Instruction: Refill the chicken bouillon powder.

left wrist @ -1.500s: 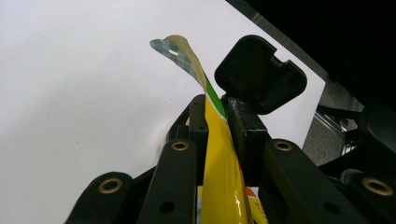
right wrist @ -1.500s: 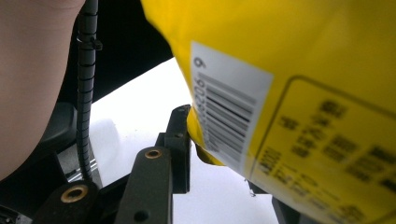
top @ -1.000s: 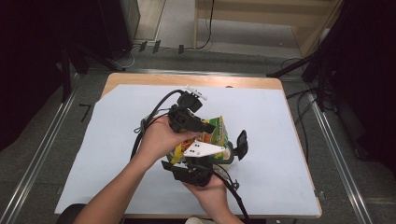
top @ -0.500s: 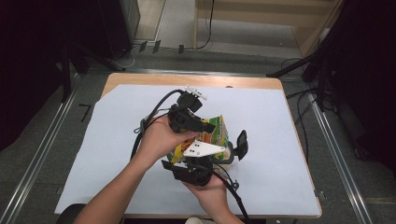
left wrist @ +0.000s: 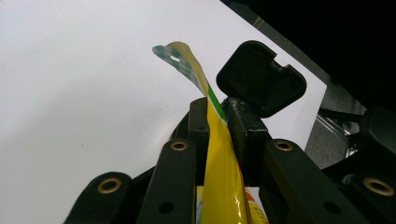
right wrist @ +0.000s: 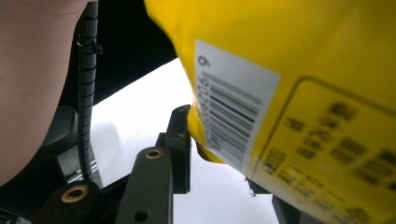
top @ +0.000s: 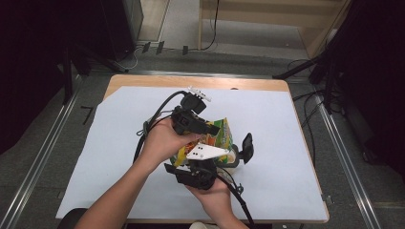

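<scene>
Yellow glossy snack bag (top: 220,138), mid-frame, hasn't shifted lately: our left tongs (left wrist: 218,123) pinch its top seam, right tongs (right wrist: 205,144) clamp its lower edge, ready to tear.

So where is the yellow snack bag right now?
In the high view, the yellow snack bag is mid-table, pinched between the left gripper and right gripper.
</scene>
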